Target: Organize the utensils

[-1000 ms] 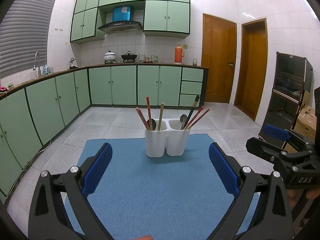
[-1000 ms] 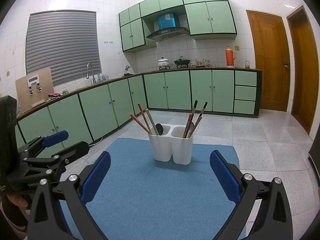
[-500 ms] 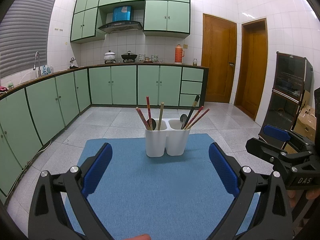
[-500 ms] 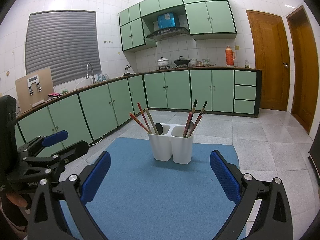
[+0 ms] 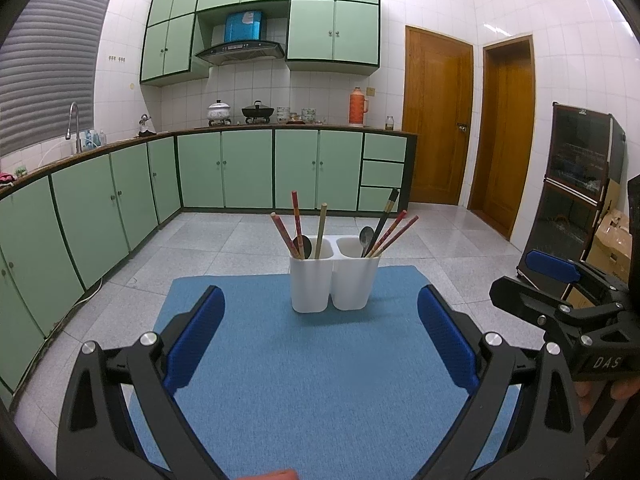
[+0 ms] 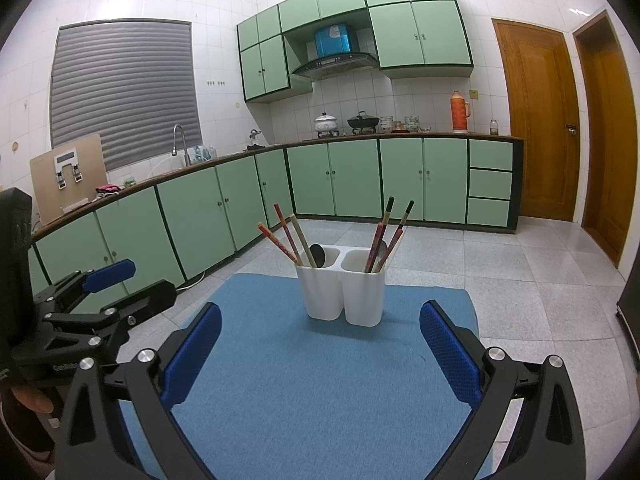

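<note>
Your left tongs [image 5: 320, 322] are wide open and hold nothing. Your right tongs [image 6: 320, 332] are wide open too, with nothing in them. Both hang above the blue mat [image 5: 304, 368] on the tabletop, side by side, well back from the white holder [image 5: 334, 278]. The holder stands upright near the far edge of the mat. It has two cups joined together. The left cup has three chopsticks [image 5: 297, 224] and a dark spoon [image 5: 303, 245]. The right cup has a spoon [image 5: 366, 237] and a few more chopsticks [image 5: 394, 229] leaning to the right.
</note>
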`<state>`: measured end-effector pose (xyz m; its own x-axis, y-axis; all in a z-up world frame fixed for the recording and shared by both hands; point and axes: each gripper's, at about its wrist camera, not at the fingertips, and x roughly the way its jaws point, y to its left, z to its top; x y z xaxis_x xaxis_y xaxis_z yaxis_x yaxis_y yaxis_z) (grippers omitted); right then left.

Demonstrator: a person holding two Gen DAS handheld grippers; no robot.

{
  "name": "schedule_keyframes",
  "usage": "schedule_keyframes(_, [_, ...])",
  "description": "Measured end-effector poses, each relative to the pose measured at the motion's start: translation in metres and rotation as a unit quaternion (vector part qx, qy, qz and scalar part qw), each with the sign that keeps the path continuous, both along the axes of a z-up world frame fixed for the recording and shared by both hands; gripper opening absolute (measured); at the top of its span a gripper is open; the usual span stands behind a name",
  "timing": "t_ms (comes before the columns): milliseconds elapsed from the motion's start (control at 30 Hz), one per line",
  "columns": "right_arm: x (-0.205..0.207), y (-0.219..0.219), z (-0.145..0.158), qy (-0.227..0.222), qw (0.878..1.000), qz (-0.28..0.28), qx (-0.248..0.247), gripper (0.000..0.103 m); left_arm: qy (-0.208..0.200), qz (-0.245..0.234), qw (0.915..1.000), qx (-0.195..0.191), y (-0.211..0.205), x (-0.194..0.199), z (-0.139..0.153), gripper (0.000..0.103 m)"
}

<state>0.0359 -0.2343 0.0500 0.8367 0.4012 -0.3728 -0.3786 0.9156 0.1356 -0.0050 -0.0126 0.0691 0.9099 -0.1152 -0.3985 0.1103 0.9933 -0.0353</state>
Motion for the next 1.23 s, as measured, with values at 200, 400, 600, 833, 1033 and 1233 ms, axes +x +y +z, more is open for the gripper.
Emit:
schedule_keyframes(200, [0.001,0.0,0.0,0.001,1.0,0.0,0.0,0.097,0.0,0.0,1.0,0.0,0.0,0.0,0.0,0.094])
schedule_keyframes(400, [0.0,0.0,0.001,0.001,1.0,0.0,-0.001,0.097,0.002,0.001,1.0,-0.001,0.0,0.001,-0.002,0.094])
schedule_keyframes(600, [0.0,0.0,-0.001,0.001,1.0,0.0,-0.001,0.097,0.003,0.002,1.0,0.0,0.0,0.001,-0.003,0.094])
schedule_keyframes(833, [-0.001,-0.003,-0.007,0.002,1.0,-0.001,-0.004,0.097,0.005,0.001,1.0,-0.003,-0.001,0.001,-0.005,0.094])
schedule_keyframes(1033, [-0.001,-0.007,-0.01,0.003,1.0,-0.002,-0.005,0.097,0.006,0.002,1.0,-0.003,-0.003,0.0,-0.007,0.094])
schedule_keyframes(1233, [-0.001,-0.007,-0.011,0.004,1.0,-0.002,-0.006,0.097,0.007,0.004,1.0,-0.005,-0.005,0.001,-0.007,0.094])
